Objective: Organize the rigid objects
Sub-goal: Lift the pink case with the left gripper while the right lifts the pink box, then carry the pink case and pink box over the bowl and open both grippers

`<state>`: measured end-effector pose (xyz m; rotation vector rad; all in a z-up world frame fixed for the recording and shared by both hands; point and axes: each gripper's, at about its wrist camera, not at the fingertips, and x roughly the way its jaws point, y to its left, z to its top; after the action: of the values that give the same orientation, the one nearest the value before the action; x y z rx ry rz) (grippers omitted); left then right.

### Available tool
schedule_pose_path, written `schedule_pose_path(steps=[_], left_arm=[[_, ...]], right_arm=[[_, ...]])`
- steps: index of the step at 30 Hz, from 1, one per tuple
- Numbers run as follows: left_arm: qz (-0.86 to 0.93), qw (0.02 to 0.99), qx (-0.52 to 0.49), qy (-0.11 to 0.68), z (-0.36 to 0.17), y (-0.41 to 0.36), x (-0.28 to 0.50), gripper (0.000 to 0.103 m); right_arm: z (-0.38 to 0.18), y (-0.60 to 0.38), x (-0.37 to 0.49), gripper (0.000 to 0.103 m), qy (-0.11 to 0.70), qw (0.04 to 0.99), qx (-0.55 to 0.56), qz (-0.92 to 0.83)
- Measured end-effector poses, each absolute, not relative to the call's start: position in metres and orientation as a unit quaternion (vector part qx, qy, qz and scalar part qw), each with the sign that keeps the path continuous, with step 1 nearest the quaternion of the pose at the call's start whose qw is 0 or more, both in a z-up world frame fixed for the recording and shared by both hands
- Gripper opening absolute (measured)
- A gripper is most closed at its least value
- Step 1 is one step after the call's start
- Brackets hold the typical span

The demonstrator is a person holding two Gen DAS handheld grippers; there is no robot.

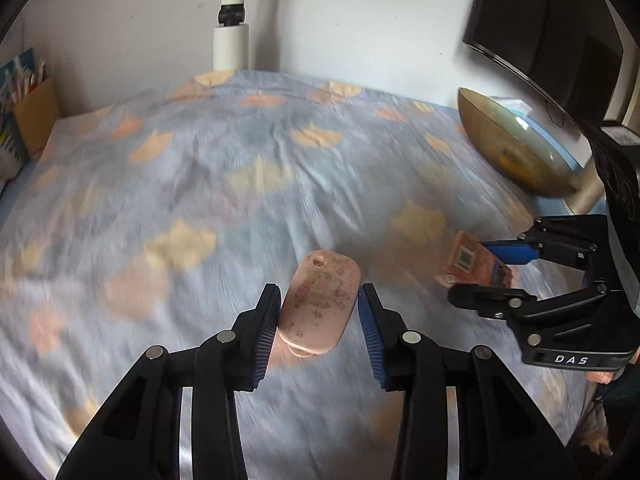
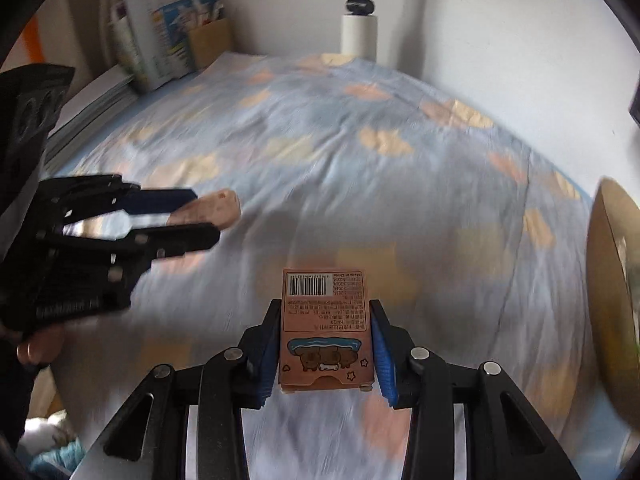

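Note:
My left gripper [image 1: 319, 294] is shut on a flat pink oval piece [image 1: 319, 302] with a small hole at its far end, held above the cloth-covered table. It also shows in the right wrist view [image 2: 210, 210], at the left. My right gripper [image 2: 325, 310] is shut on a small orange card box [image 2: 325, 326] with a barcode and cartoon animals. In the left wrist view the right gripper [image 1: 486, 272] is at the right with the box [image 1: 470, 264] between its jaws.
A blue cloth with orange and yellow shapes [image 1: 260, 184] covers the table. A gold bowl [image 1: 516, 148] stands at the right by a monitor [image 1: 552, 28]. A white lamp pole [image 1: 232, 20] is at the back. Books and a cardboard box [image 2: 172, 44] stand at the back left.

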<state>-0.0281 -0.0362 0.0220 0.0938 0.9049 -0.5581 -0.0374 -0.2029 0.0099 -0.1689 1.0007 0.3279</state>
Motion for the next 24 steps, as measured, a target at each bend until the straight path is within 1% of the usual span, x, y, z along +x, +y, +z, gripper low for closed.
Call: schedule_pose_path(steps=[4,6,7,8,11,14,15,17,18,19,20,21,22,24], left_arm=[[-0.258,0.860,0.042,0.438,0.014,-0.034,-0.044,0.038],[-0.250,0.863,0.049,0.437,0.015,-0.036,-0.049,0.039],[-0.248,0.862,0.049,0.439,0.015,-0.036,-0.050,0.045],[-0.245,0.862,0.047,0.440,0.014,-0.035,-0.050,0.047],[-0.241,0.864,0.042,0.440,0.014,-0.031,-0.053,0.048],[-0.245,0.862,0.041,0.441,0.014,-0.031,-0.056,0.057],[-0.246,0.862,0.043,0.441,0.014,-0.032,-0.056,0.061],[-0.239,0.864,0.055,0.439,0.014,-0.035,-0.057,0.061],[-0.234,0.866,0.059,0.438,0.013,-0.037,-0.057,0.060],[-0.228,0.868,0.064,0.437,0.013,-0.038,-0.056,0.057],[-0.223,0.870,0.068,0.435,0.013,-0.039,-0.056,0.054],[-0.219,0.871,0.070,0.433,0.013,-0.039,-0.056,0.045],[-0.221,0.872,0.069,0.432,0.014,-0.039,-0.056,0.036],[-0.231,0.869,0.063,0.433,0.015,-0.038,-0.057,0.034]], right_arm=[[0.000,-0.218,-0.068,0.040,0.489,0.855,-0.070,0.157],[0.001,-0.220,-0.079,0.040,0.482,0.860,-0.062,0.155],[0.000,-0.220,-0.081,0.040,0.482,0.861,-0.061,0.152],[0.001,-0.221,-0.083,0.042,0.483,0.861,-0.059,0.149],[0.001,-0.223,-0.089,0.045,0.482,0.862,-0.048,0.146],[0.001,-0.222,-0.091,0.053,0.480,0.864,-0.041,0.144],[0.001,-0.221,-0.092,0.053,0.480,0.865,-0.043,0.142],[0.001,-0.217,-0.093,0.053,0.478,0.867,-0.052,0.133],[0.000,-0.215,-0.094,0.053,0.476,0.868,-0.056,0.127],[0.000,-0.214,-0.094,0.053,0.475,0.870,-0.055,0.123],[0.000,-0.215,-0.094,0.048,0.471,0.874,-0.050,0.113],[0.000,-0.215,-0.095,0.043,0.465,0.878,-0.045,0.104],[0.000,-0.215,-0.096,0.041,0.460,0.882,-0.039,0.099],[0.000,-0.213,-0.099,0.040,0.453,0.886,-0.042,0.089]])
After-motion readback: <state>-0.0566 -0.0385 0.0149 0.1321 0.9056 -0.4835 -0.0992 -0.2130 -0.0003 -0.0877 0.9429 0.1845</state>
